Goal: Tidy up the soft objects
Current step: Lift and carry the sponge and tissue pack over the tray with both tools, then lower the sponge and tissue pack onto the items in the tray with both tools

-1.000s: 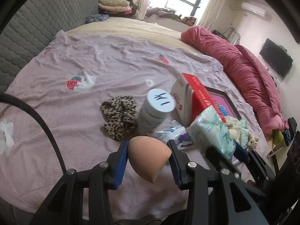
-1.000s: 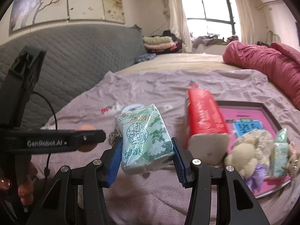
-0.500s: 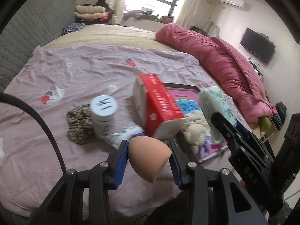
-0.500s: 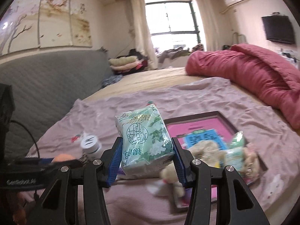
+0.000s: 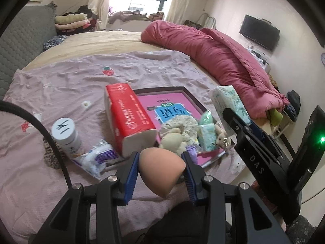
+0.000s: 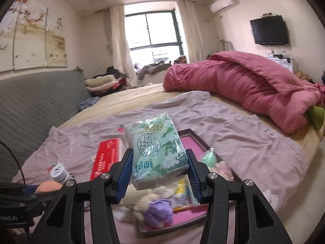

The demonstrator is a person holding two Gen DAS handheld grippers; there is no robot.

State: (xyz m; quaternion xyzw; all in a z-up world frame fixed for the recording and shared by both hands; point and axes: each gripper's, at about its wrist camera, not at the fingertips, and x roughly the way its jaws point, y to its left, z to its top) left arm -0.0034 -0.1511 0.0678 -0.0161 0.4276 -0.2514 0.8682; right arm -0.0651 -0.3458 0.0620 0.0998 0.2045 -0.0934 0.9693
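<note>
Peach makeup sponge [image 5: 160, 170] clamped in left gripper [image 5: 160, 174], above near edge of pink tray [image 5: 172, 97] on bed. Green tissue pack [image 6: 157, 152] pinched in right gripper [image 6: 158, 172], over same tray. Red tissue box [image 5: 128, 118] leans on tray's left side.

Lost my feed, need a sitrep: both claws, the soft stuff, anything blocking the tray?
Left claw shut on beige sponge. Right claw shut on green tissue pack. Pink tray crowded with plush toys; red tissue box leaning across its near corner.
</note>
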